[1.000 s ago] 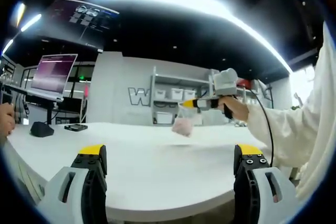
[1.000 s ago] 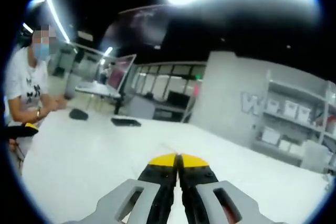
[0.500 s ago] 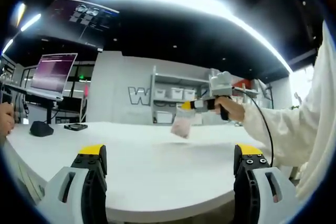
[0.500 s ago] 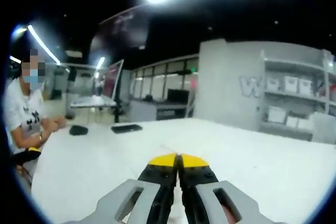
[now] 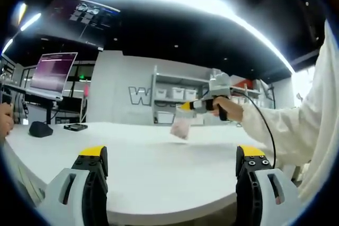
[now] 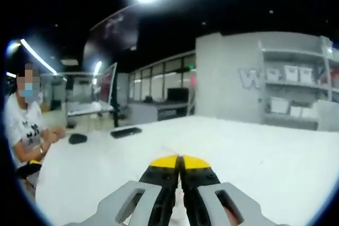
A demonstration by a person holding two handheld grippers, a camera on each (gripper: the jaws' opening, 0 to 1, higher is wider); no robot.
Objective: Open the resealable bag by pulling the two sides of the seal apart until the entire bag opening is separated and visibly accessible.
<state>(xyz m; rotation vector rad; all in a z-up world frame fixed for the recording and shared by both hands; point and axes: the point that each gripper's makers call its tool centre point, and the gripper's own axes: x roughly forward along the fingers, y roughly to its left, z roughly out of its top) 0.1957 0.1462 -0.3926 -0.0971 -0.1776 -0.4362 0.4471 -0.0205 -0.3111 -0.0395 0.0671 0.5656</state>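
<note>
In the left gripper view we see our left hand-held gripper with its two yellow-tipped jaws standing wide apart over the near edge of the white tabletop, nothing between them. Far across the tabletop, to the right, our right hand-held gripper is held up by a hand in a white sleeve, and the resealable bag hangs from its tip, a small clear bag with something pale pink in it (its lower end is close to the tabletop, though we cannot tell if it touches). Whether the seal has parted at all is too small to make out.

In the right gripper view the right hand-held gripper has its jaws pressed together, the yellow tips meeting; a thin clear edge pokes out just beyond them and a pale strip shows low in the slit between the jaws, so it is clamped on the bag's top.

At the far left of the tabletop lie a dark mouse and a flat black device, with a laptop raised on a stand behind them. A seated person in a white shirt is at the left edge in the right gripper view. Shelves with white bins stand against the far grey wall.
</note>
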